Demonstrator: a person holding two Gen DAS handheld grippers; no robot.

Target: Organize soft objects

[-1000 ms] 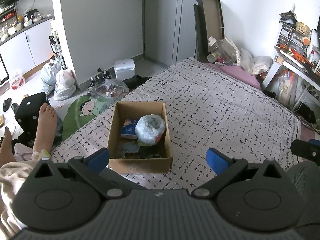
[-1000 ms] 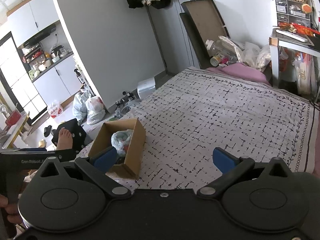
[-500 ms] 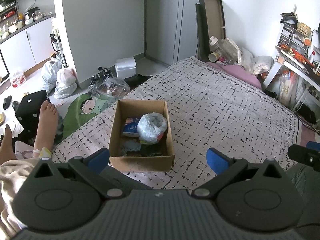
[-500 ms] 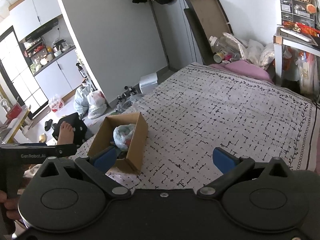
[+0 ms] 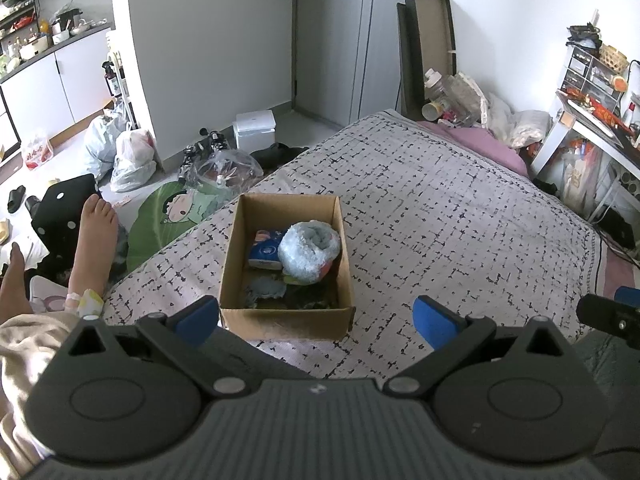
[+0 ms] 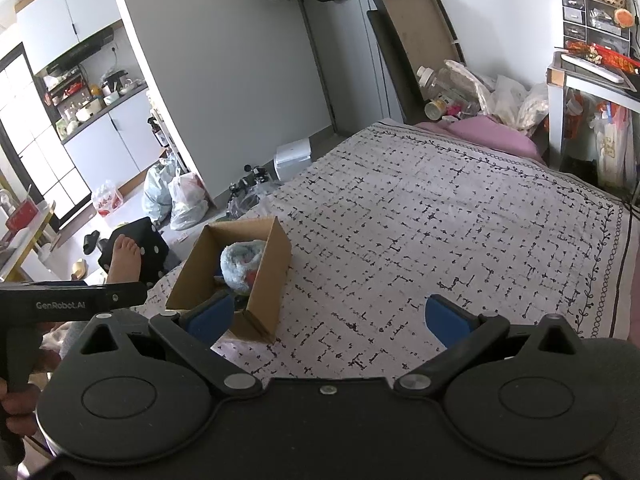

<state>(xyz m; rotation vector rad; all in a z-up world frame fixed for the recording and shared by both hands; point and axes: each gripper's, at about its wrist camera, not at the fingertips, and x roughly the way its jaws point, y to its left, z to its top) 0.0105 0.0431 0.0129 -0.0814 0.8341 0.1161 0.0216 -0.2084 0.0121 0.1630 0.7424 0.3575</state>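
Left claw: spread wide and empty, hovering just short of the near wall of the box, which sits centred between its blue pads.
Right claw: also wide apart with nothing in it, held over bare bed to the right of the box.
Change: over the last second both views have drifted only a little; the box reads slightly larger and more square-on to the left claw, and both claws were already gaping and bare then.
Meaning: nothing has been picked or dropped in this stretch. By my reading the soft things are already gathered and the hands are pausing or lining up on the box.
Soft things: a rolled pale-blue fluffy towel lies in the box's right half, resting against the right wall, with a blue-and-white packet just beside it on the left and darker items underneath that I cannot identify.
Edges: the box stands near the bed's left edge, with floor clutter and a bare foot just beyond; a push leftward could tip it off.
Open room: the bedspread to the right and beyond the box is wide and flat, no loose soft items visible on it.
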